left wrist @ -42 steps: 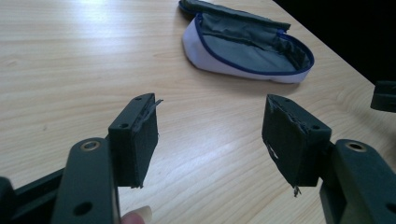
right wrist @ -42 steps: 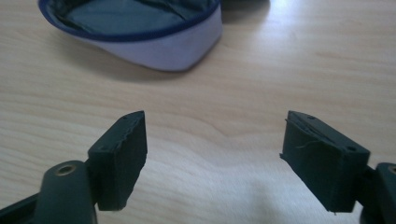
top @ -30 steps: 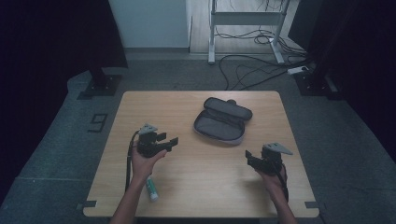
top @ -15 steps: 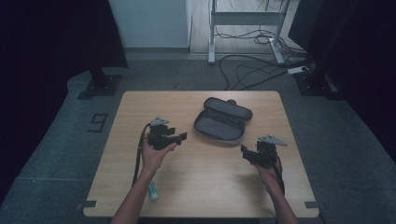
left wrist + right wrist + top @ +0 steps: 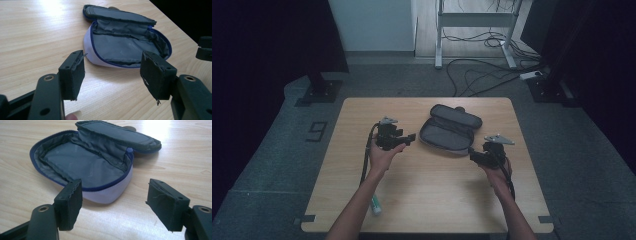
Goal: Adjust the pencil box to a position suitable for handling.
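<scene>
Step in hand (judged): approach phase. Both tools converge on the open grey fabric pouch w/ blue zip edging (image 5: 451,131), which lies unzipped near the desk centre, slightly toward the far edge, lid flap folded back.

Left tool (image 5: 404,140): jaws wide apart, nothing held, aimed at the pouch's left end; pouch just ahead in the left gripper view (image 5: 125,42). Right tool (image 5: 476,155): jaws wide apart, nothing held, near the pouch's near-right corner; pouch just ahead in the right gripper view (image 5: 87,165). Neither tool touches the pouch.

Next move (judged): one tool pins or pinches a rim; the other takes the flap or zip. Thin, limp wall calls for a low, level approach and a jaw set over the rim.

Materials:
- Pouch: soft woven cloth, creased grey lining, pale outer shell, rounded-oblong shape; will deform under grip.
- Pale wood-grain laminate desk (image 5: 437,200): smooth, flat; pouch may slide.
- Jaw pads: black, block-shaped, edges frayed.
- Small white-and-green tube-like item (image 5: 375,205) at the near desk edge beside the left forearm; poss. a tube, view too small to confirm.
</scene>
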The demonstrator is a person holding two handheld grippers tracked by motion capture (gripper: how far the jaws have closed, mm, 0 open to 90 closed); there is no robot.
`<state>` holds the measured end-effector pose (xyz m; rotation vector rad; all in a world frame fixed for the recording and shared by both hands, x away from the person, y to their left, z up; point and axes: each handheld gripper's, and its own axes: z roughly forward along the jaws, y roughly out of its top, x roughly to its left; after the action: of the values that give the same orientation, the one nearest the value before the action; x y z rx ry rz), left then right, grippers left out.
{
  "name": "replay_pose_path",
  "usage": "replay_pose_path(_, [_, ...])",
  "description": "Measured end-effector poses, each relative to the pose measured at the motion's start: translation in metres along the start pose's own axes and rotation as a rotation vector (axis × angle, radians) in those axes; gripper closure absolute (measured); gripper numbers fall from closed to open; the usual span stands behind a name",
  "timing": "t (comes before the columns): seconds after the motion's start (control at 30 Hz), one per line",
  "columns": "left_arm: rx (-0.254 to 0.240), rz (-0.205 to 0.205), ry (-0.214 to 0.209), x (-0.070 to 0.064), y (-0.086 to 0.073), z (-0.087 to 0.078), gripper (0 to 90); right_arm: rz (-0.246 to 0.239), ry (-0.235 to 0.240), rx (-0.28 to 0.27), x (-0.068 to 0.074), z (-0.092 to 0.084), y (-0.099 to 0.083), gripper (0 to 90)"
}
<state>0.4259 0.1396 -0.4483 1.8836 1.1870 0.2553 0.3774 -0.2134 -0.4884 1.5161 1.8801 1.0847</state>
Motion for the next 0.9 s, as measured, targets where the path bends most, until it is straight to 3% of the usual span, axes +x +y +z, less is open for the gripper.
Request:
replay_pose_path(0.43, [0.033, -0.035, 0.015, 0.006, 0.005, 0.032, 36.9, 0.001, -0.013, 0.005, -0.001, 0.018, 0.012, 31.8])
replay_pose_path(0.57, [0.064, -0.022, 0.035, 0.004, 0.009, 0.045, 37.0, -0.006, -0.027, 0.024, -0.001, 0.028, 0.022, 32.7])
replay_pose_path(0.9, [0.081, -0.017, 0.042, -0.002, 0.016, 0.065, 36.9, -0.037, -0.048, 0.026, 0.003, 0.037, 0.037, 33.2])
